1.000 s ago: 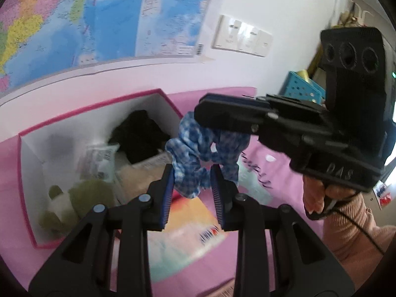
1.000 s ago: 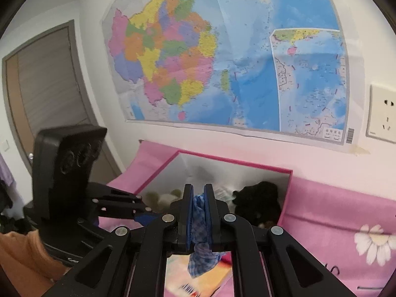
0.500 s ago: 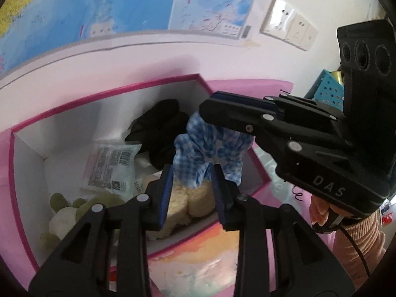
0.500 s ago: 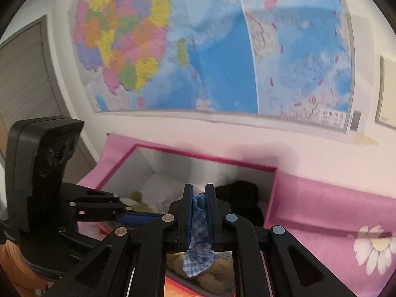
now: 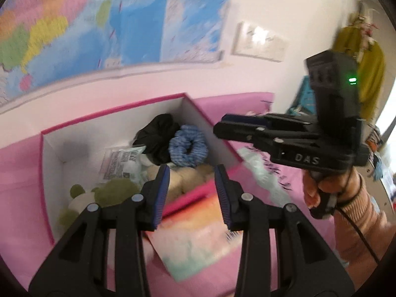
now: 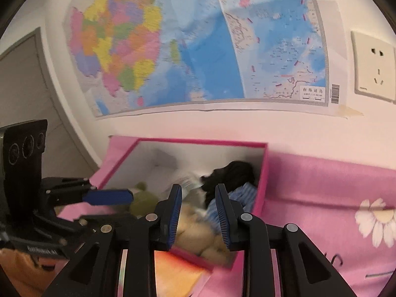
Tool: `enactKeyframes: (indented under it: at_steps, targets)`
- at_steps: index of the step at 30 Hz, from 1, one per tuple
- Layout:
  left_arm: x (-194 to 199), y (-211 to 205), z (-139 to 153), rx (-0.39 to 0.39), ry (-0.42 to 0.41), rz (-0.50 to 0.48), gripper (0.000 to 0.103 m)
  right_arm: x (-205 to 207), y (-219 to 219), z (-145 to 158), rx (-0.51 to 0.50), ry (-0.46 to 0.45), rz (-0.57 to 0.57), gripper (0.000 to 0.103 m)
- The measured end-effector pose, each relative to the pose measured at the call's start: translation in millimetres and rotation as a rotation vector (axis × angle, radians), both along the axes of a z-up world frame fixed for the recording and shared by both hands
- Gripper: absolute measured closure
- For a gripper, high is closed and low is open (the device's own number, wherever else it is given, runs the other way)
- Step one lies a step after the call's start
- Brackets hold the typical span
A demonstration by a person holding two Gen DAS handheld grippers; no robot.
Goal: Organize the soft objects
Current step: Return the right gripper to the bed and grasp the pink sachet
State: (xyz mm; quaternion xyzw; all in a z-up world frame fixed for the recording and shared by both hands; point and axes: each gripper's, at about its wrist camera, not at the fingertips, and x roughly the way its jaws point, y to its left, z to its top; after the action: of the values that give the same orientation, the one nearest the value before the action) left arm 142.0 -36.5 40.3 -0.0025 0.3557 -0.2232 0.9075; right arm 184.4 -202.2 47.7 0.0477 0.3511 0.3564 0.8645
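Scrunchie (image 5: 188,146), blue checked, lay inside the pink box (image 5: 205,116) beside a black scrunchie (image 5: 158,136); both the left gripper (image 5: 191,193) and right gripper (image 6: 198,212) had fingers opening, nothing between them.

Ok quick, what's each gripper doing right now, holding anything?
Left gripper: fingers opening, nothing between them.
Right gripper: fingers opening, nothing held; the blue scrunchie lies in the pink box.
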Motion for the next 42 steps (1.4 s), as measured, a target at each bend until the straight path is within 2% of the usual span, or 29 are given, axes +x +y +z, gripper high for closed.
enactKeyframes:
  at_steps: [1,4,8,11,16,19,23,32,38,42]
  targets:
    - [-14,2,3,-0.012,-0.018,-0.017,0.057,-10,-4,2,0.012,-0.001,0.015,0.074]
    - [-44,3,6,-0.026,-0.048,-0.053,0.056,-38,-11,5,0.041,0.007,0.068,0.072]
    - [-76,5,-4,-0.040,-0.034,-0.091,0.056,-71,-19,-2,0.071,0.055,0.124,0.070]
    - [-94,5,-23,-0.048,0.005,-0.114,0.056,-91,-21,-18,0.080,0.120,0.148,0.069]
    - [-106,5,-63,-0.055,0.137,-0.121,0.056,-128,-27,-61,0.084,0.265,0.152,0.069]
    - [-115,6,-80,-0.060,0.191,-0.116,0.056,-144,-27,-84,0.075,0.350,0.163,0.069]
    - [-125,4,-97,-0.065,0.250,-0.123,0.056,-161,-21,-102,0.047,0.418,0.192,0.069]
    - [-144,4,-121,-0.067,0.343,-0.127,0.056,-179,-7,-116,0.006,0.450,0.215,0.069]
    - [-146,0,-129,-0.084,0.378,-0.138,0.057,-184,1,-120,0.020,0.444,0.200,0.069]
    - [-144,-5,-132,-0.094,0.397,-0.150,0.061,-185,0,-121,0.039,0.451,0.195,0.068]
